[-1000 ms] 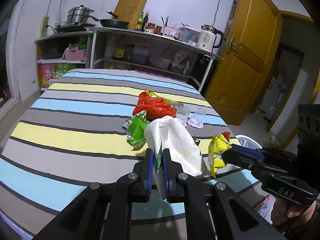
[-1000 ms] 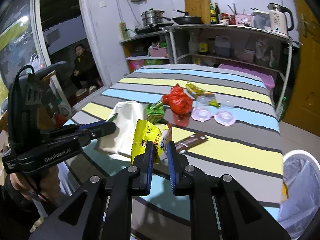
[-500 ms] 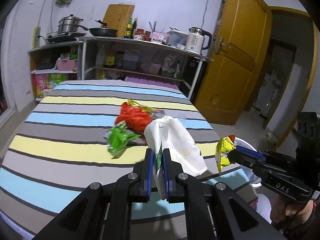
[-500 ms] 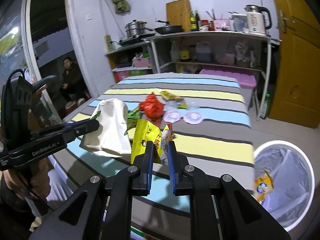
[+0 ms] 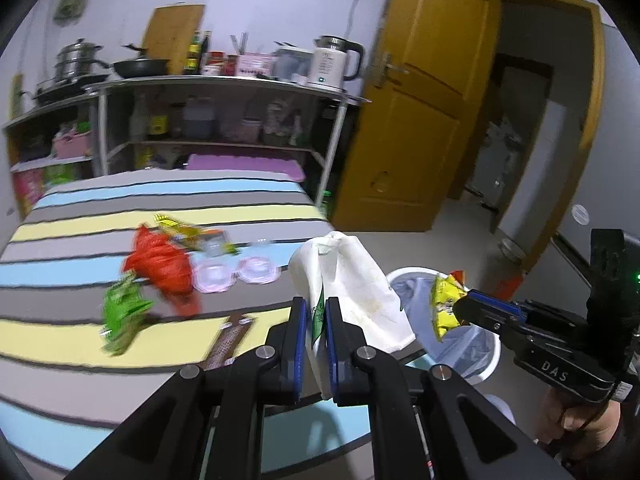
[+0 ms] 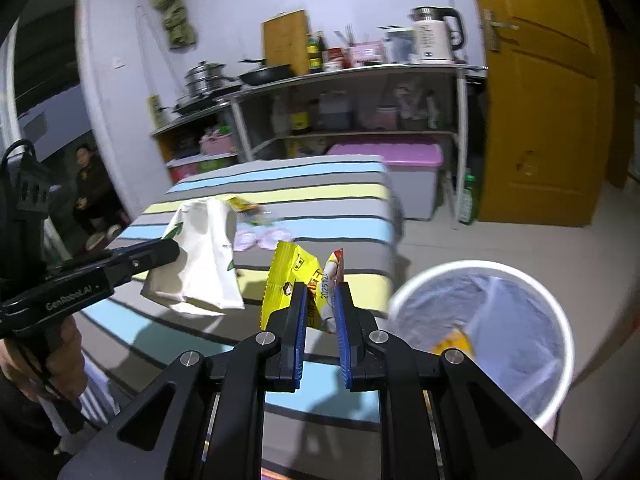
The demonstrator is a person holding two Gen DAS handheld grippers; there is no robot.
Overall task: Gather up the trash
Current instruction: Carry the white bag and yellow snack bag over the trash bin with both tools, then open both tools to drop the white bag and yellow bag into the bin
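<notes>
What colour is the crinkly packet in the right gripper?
Bright yellow, with a bit of red at one edge. The snack packet shows best in the right wrist view.

left wrist: looks forward and down along its fingers (image 5: 298,332), close over the striped bed (image 5: 120,200), shelf rack upper left, door upper right | right wrist: likewise angled down, white bin (image 6: 480,320) lower right | shared: bed, rack, door, bin; each view shows the other gripper at its frame edge
</notes>
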